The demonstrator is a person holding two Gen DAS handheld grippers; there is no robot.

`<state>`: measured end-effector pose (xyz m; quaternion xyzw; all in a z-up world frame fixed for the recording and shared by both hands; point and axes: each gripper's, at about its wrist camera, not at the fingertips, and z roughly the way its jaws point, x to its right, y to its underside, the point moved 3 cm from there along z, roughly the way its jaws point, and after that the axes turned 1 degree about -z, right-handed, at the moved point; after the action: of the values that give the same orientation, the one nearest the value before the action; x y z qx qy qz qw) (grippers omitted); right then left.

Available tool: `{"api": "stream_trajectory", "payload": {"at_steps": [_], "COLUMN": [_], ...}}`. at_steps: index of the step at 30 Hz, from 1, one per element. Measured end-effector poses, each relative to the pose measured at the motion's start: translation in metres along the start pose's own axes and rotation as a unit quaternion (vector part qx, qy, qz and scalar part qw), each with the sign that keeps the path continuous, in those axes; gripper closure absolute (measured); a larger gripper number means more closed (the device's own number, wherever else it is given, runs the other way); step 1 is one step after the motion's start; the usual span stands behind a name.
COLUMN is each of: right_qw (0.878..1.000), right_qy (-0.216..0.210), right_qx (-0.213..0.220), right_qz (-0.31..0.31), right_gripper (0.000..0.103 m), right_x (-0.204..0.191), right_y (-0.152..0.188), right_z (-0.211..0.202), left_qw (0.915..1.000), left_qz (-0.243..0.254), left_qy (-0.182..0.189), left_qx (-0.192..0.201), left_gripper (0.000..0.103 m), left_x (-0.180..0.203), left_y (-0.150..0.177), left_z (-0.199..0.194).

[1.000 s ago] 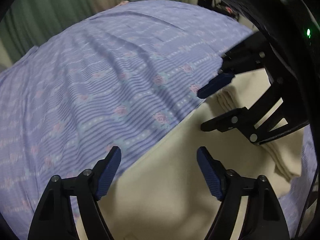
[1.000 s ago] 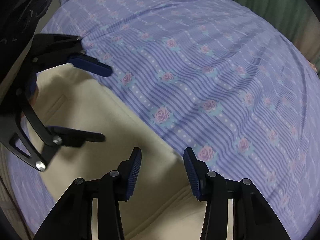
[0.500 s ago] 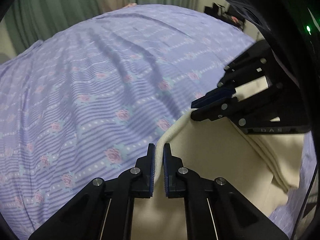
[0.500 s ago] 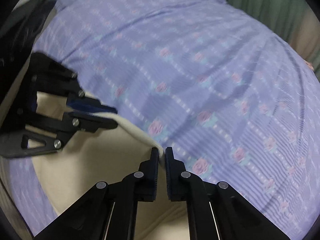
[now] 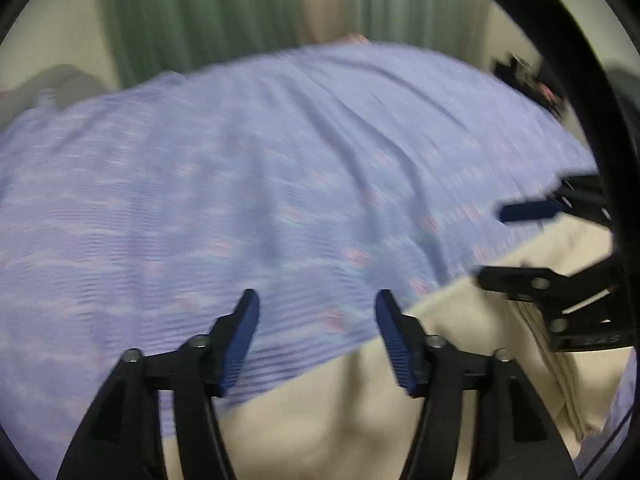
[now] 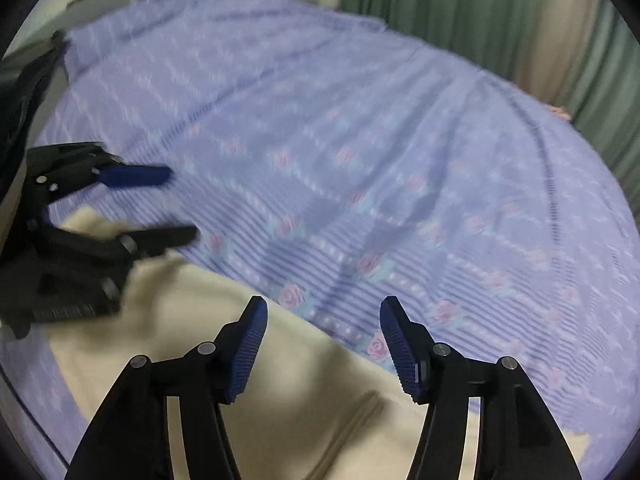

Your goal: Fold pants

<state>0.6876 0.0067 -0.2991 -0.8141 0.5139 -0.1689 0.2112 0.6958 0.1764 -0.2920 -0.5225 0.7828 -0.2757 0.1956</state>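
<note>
The cream pants (image 5: 460, 360) lie folded flat on the bed, low in both views (image 6: 192, 328). My left gripper (image 5: 316, 332) is open and empty, above the pants' far edge where it meets the sheet. My right gripper (image 6: 322, 340) is open and empty over the same edge. Each gripper shows in the other's view, open: the right one at the right (image 5: 516, 244), the left one at the left (image 6: 168, 204). Both views are blurred by motion.
A purple striped bedsheet with pink roses (image 5: 260, 200) covers the bed and fills most of both views (image 6: 380, 168). Green curtains (image 5: 224, 12) hang behind the bed. Dark clutter (image 5: 528, 80) sits at the far right.
Half a second ago both grippers were shut on the pants' edge, lifted off the sheet. Now both are open, the pants lie flat, and the grippers have lifted away.
</note>
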Motion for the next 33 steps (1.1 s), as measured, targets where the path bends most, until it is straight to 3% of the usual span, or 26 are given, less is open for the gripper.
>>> {"api": "stream_trajectory", "payload": {"at_steps": [5,8,10,12,16,19,27,29,30,33], "right_qw": [0.998,0.995,0.995,0.994,0.991,0.989,0.975,0.974,0.974,0.975], "right_qy": [-0.005,-0.016,-0.012,-0.008,-0.019,-0.01,-0.005,-0.004,-0.001,-0.002], "right_qx": [0.042,0.057,0.056,0.048,0.027,0.005,-0.011,-0.012,-0.014,-0.005], "right_qz": [0.05,0.075,0.085,0.095,0.128,0.149,0.22,0.226,0.227,0.223], "right_gripper": [0.038,0.033,0.033,0.033,0.032,0.032,0.032,0.032,0.032,0.032], "right_x": [-0.026,-0.055,-0.076,-0.094,-0.119,-0.128,-0.111,-0.11,-0.11,-0.111], "right_y": [0.016,0.037,0.05,0.064,0.086,0.098,0.103,0.101,0.1,0.098], "right_z": [-0.051,-0.067,-0.068,-0.067,-0.055,-0.041,-0.022,-0.019,-0.017,-0.02], "left_qw": [0.9914,0.9822,0.9711,0.9613,0.9323,0.9209,0.9072,0.9092,0.91,0.9158], "left_qz": [-0.1,-0.163,-0.22,-0.266,-0.36,-0.389,-0.418,-0.412,-0.409,-0.388], "left_qy": [-0.068,-0.078,-0.082,-0.059,-0.016,0.006,0.046,0.057,0.067,0.086], "left_qx": [0.05,0.052,0.044,0.039,0.033,0.02,0.012,0.008,0.011,0.06], "left_gripper": [0.023,0.022,0.021,0.021,0.021,0.021,0.022,0.031,0.046,0.055], "left_x": [-0.043,-0.056,-0.064,-0.071,-0.077,-0.076,-0.079,-0.078,-0.079,-0.073], "left_y": [0.045,0.096,0.13,0.158,0.206,0.22,0.233,0.23,0.23,0.222], "left_z": [-0.079,-0.118,-0.132,-0.135,-0.124,-0.098,-0.049,-0.042,-0.046,-0.076]}}
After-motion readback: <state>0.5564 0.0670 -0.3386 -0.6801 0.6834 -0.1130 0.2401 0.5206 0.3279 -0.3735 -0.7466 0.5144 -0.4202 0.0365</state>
